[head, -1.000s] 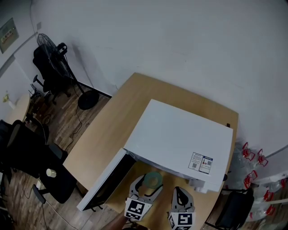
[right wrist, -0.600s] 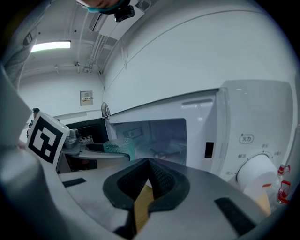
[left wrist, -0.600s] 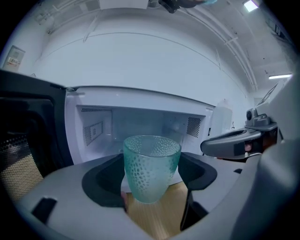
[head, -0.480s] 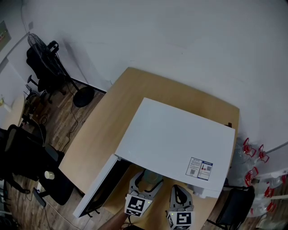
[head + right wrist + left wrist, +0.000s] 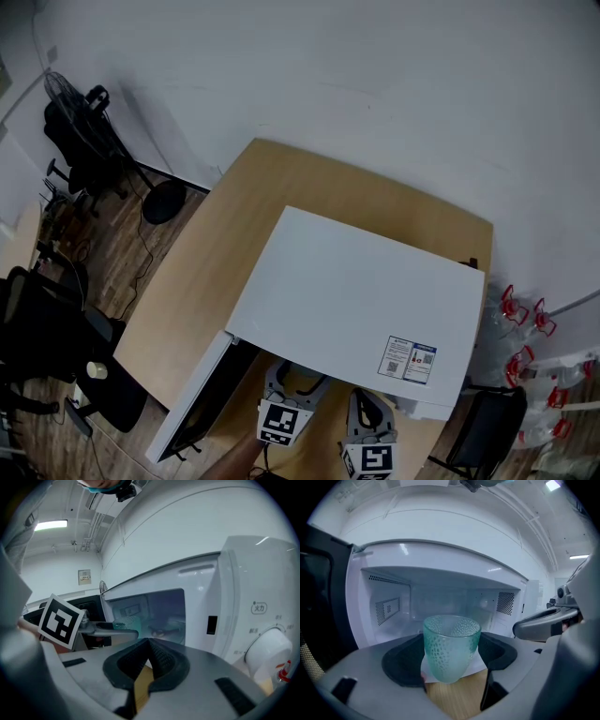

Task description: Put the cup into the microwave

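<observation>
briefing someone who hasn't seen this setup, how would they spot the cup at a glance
Find the big white microwave on the light wooden table, its door swung open. Right in front of that open cavity, the left gripper holds the translucent green dimpled glass cup upright between its jaws. It is the only coloured, see-through item there.

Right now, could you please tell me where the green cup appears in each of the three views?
Head view: not in sight; left gripper reaches under the microwave's top edge.
Left gripper view: the cup sits dead centre, clamped between the jaws.
Right gripper view: cup small, left of centre, beyond the left gripper.
Shared landmark: the open microwave.
</observation>
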Tool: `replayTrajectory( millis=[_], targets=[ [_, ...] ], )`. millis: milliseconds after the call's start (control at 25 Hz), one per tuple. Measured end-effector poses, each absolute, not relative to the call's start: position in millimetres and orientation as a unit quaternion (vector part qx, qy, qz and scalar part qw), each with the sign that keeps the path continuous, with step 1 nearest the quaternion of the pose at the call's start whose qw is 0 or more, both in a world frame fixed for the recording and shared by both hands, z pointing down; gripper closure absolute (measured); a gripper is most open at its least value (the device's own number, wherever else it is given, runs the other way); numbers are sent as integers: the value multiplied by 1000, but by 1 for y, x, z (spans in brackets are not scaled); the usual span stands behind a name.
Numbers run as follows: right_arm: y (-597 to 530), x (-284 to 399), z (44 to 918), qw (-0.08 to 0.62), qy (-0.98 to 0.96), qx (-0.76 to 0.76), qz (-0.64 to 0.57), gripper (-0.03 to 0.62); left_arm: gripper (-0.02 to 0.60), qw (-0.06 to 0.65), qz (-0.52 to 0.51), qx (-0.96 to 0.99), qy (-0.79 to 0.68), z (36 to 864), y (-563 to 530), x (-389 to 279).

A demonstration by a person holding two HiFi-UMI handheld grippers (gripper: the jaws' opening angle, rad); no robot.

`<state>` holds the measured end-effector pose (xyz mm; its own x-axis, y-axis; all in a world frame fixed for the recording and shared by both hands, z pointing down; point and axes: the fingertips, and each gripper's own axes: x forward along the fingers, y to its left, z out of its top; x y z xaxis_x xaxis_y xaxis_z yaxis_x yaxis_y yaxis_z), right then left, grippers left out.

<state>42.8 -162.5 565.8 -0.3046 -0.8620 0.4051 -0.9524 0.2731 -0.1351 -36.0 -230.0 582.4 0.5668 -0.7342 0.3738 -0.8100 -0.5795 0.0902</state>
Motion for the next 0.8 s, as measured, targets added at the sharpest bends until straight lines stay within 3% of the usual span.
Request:
replayTrajectory(
  millis=[800],
  targets=[
    [-165, 56, 579, 133, -781, 579, 192, 577, 215, 123, 134, 878, -443, 587, -255, -17]
  ],
)
